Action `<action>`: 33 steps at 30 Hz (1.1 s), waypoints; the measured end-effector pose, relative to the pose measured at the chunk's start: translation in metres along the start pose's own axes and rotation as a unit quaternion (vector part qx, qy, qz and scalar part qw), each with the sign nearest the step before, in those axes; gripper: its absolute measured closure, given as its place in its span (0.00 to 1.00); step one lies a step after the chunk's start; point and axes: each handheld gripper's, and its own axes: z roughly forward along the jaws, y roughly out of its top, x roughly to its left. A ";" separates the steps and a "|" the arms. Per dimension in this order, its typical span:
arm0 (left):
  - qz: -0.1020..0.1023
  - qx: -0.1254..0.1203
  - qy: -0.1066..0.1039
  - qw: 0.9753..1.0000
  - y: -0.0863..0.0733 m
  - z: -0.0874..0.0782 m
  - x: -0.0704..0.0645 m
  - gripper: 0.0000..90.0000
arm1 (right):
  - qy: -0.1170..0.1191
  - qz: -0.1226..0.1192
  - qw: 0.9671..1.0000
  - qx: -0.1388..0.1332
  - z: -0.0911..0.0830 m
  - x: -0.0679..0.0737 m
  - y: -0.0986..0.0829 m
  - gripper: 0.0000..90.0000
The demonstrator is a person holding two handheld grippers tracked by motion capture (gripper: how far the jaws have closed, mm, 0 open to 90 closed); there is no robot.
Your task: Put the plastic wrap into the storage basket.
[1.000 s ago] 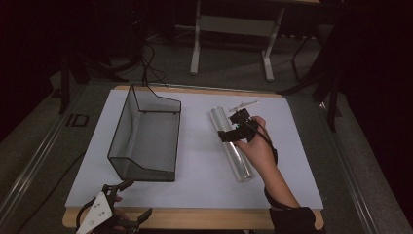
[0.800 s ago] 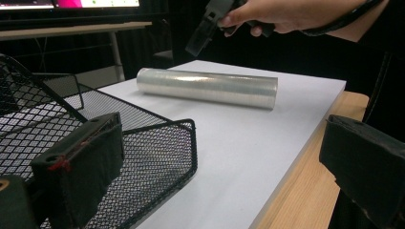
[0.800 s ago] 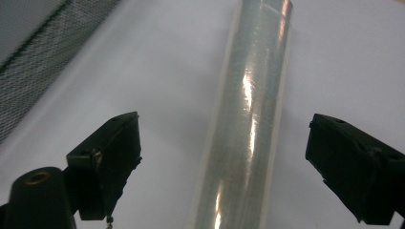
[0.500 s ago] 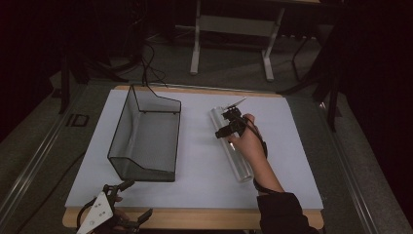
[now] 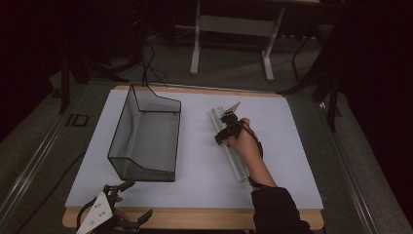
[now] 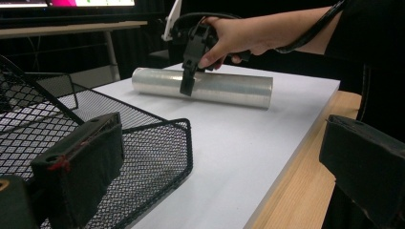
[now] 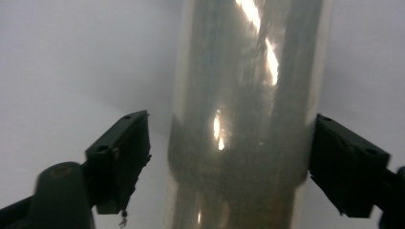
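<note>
Work in hand: picking up the roll of clear film [image 5: 229, 145] that lies on the table [image 5: 195, 185], most likely to put it in the wire basket [image 5: 146, 136]; this is a judgement from the layout.
Roll, position: flat on its side on the white sheet, at about 3 o'clock from the basket and well apart from it; its long axis runs from 11 o'clock to 5 o'clock in the high view.
Right tongs [image 7: 229, 162]: spread wide, one jaw on each side of the roll, with a gap visible on the left side; not yet clamped. In the left gripper view the same right tongs [image 6: 188, 71] come down on the roll [image 6: 229, 88] from above, near its middle.
Left tongs [image 5: 127, 204]: parked at the near table edge, about 7 o'clock from the basket; jaws apart, holding nothing.
Done so far: approach and straddle of the roll appear complete.
Left to do: close on the roll, lift, carry to the basket, release.
Progress, judged: early stage; nothing has been transferred.
Basket, contents: empty; bare mesh floor in the high view, and the near corner of the basket [image 6: 143, 143] has nothing in it.
Basket, condition: upright, open at the top, one long wall higher than the other.
Risk, judged: the smooth round roll could slip or roll if the grip is off-centre.
</note>
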 end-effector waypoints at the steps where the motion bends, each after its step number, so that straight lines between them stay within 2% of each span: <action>1: 0.001 0.000 0.000 1.000 0.000 0.000 0.000 0.02 | 0.000 0.001 1.000 0.003 0.001 0.000 0.000 0.22; 6: 0.001 0.002 0.000 1.000 0.000 0.001 0.000 0.02 | 0.004 0.004 1.000 0.027 0.006 -0.001 -0.001 0.23; 10: 0.001 0.002 -0.001 1.000 0.000 0.001 -0.001 0.02 | -0.007 0.004 0.999 0.043 0.014 -0.001 -0.002 0.27; 13: 0.001 0.004 0.000 1.000 -0.001 0.001 -0.001 0.02 | -0.010 -0.004 0.999 0.049 0.012 0.000 -0.001 0.33; 17: 0.003 0.004 -0.001 1.000 -0.001 0.001 -0.001 0.02 | -0.024 -0.011 0.998 0.058 0.012 0.003 0.001 0.34; 23: 0.003 0.005 0.002 1.000 -0.001 0.001 -0.001 0.02 | -0.033 0.015 0.996 0.076 0.010 0.004 0.003 0.35; 27: 0.003 0.005 0.001 1.000 -0.001 0.001 -0.001 0.02 | -0.024 0.031 0.997 0.061 0.000 0.002 0.004 0.36; 33: 0.005 0.007 0.002 1.000 -0.001 0.002 -0.001 0.02 | -0.016 0.040 0.997 0.063 -0.017 -0.001 0.007 0.36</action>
